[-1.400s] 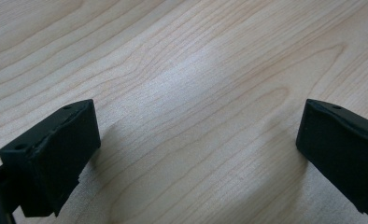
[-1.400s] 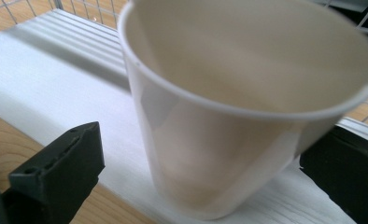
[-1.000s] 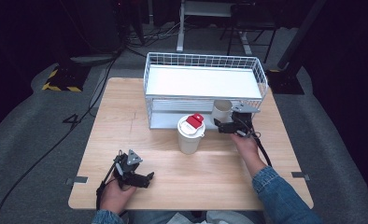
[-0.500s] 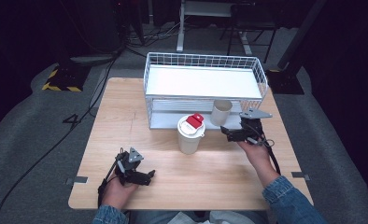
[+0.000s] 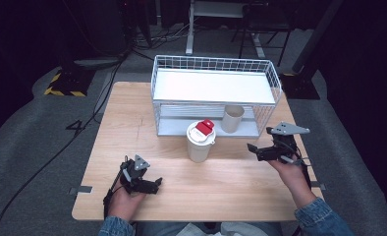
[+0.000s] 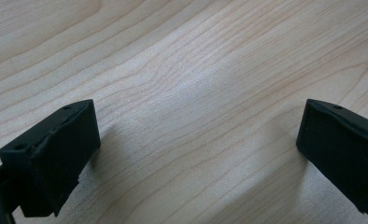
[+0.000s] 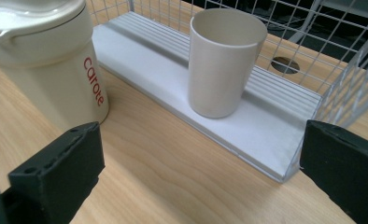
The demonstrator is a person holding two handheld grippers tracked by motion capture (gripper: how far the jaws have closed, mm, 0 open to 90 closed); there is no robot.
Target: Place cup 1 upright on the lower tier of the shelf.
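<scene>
Both grippers spread wide, gripping nothing. Left gripper (image 5: 154, 184) low over bare wooden table (image 5: 132, 123) at the near left. Right gripper (image 5: 253, 150) hovering off the wire rack (image 5: 270, 81), aimed at the beige cup (image 7: 224, 60) upright on its lower shelf. Just beside the shelf, lidded cream "carote" tumbler (image 5: 200, 142), red tab on top.

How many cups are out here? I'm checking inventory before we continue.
2: a lidded cup standing on the table before the wire rack, and an open beige cup on the rack's lower shelf.
</scene>
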